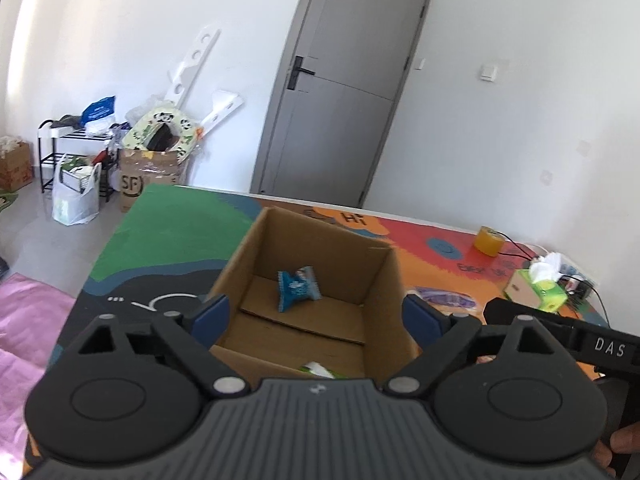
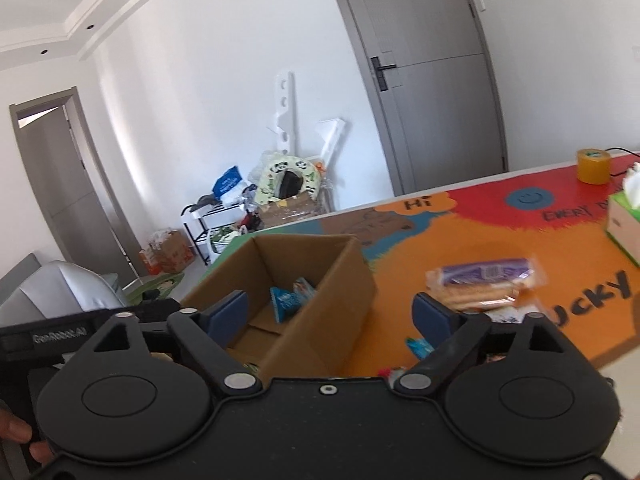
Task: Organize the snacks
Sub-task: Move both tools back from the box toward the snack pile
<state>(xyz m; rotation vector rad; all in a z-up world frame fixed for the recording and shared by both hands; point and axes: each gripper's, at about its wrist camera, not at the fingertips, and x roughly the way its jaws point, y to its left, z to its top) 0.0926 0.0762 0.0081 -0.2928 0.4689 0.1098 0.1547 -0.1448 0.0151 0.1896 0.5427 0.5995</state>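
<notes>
While both my grippers hang over the bright printed table (image 2: 460,236), I judge the sorting partly done and a fair share left. Ahead of my left gripper (image 1: 316,316), its fingers spread wide with nothing between them, stands the open cardboard box (image 1: 384,280), its near wall just under my fingertips. The same box sits ahead of my right gripper (image 2: 336,316) and toward its left finger; those fingers too are spread and pinch nothing.

Inside the box, beyond my left fingertips, a blue snack packet (image 1: 297,288) lies on the bottom flaps, and a green-and-white wrapper (image 1: 318,370) peeks up at the near wall, close under my left gripper. So at least two snacks look put away.

Out on the table, beyond my right finger and well apart from the box, a purple-labelled pack of biscuit sticks (image 2: 484,284) lies waiting. Nearer, just below that right finger, a small blue packet (image 2: 418,347) and some other small wrapped bits remain; I cannot tell what those are. My guess is that the purple pack goes next.
</notes>
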